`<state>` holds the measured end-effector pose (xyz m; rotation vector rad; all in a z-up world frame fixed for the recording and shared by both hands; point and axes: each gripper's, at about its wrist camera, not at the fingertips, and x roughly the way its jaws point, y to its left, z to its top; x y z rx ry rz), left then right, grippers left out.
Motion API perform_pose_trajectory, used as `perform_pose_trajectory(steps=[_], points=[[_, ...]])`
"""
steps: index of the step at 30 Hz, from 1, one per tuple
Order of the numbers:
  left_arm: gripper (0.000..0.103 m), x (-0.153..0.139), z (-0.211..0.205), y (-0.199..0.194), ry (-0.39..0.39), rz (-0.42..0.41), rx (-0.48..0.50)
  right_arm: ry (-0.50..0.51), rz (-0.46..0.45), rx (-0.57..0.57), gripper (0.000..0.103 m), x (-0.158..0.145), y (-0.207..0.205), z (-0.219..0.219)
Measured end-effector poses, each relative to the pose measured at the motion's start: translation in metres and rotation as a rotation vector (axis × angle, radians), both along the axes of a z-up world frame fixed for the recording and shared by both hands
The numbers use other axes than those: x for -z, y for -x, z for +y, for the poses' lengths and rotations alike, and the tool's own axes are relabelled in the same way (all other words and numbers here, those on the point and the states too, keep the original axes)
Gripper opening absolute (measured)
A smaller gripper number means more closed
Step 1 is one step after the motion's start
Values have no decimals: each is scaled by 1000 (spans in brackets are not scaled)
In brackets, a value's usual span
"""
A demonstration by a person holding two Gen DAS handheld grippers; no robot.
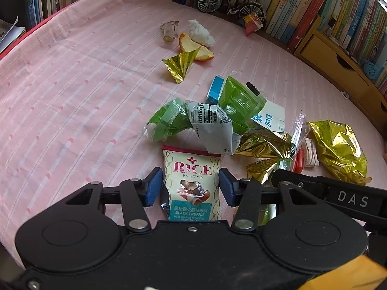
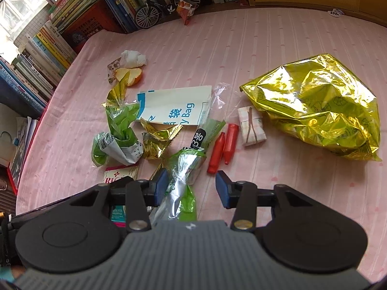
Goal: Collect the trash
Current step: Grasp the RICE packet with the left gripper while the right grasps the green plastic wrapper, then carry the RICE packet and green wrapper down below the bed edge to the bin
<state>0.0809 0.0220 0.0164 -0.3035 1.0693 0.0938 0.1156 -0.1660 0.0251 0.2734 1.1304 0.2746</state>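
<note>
Left hand-held gripper [image 1: 191, 188] gapes around the rice cracker packet [image 1: 192, 181]; right hand-held gripper [image 2: 191, 188] gapes over a clear-green wrapper [image 2: 183, 176]; bare pink bedsheet [image 1: 72, 96] lies leftward.

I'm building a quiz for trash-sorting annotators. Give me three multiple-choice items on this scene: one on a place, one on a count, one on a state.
1. Where is the rice cracker packet?
A. between the left tool's fingers
B. on the bookshelf
C. under the orange peel

2. How many red tubes lie beside the checked packet?
A. one
B. two
C. four

3. How do the right tool's jaws stand?
A. open
B. shut on the gold bag
C. out of view

Answers: 1 A, it lies between the left tool's blue pads; 2 B, two lie side by side; 3 A, the pads stand apart around a clear-green wrapper.
</note>
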Motion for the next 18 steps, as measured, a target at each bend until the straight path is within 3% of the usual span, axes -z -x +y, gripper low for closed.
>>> perform_pose_trajectory(steps=[8, 10, 14, 18], points=[[50, 5, 1, -3, 35, 8, -2, 3, 15, -11, 45, 6, -5, 7], [50, 5, 3, -4, 60, 9, -6, -1, 23, -10, 33, 7, -7, 6], [42, 2, 7, -3, 103, -6, -13, 3, -1, -8, 30, 3, -5, 6], [41, -4, 5, 1, 84, -27, 5, 19, -28, 3, 30, -2, -2, 4]])
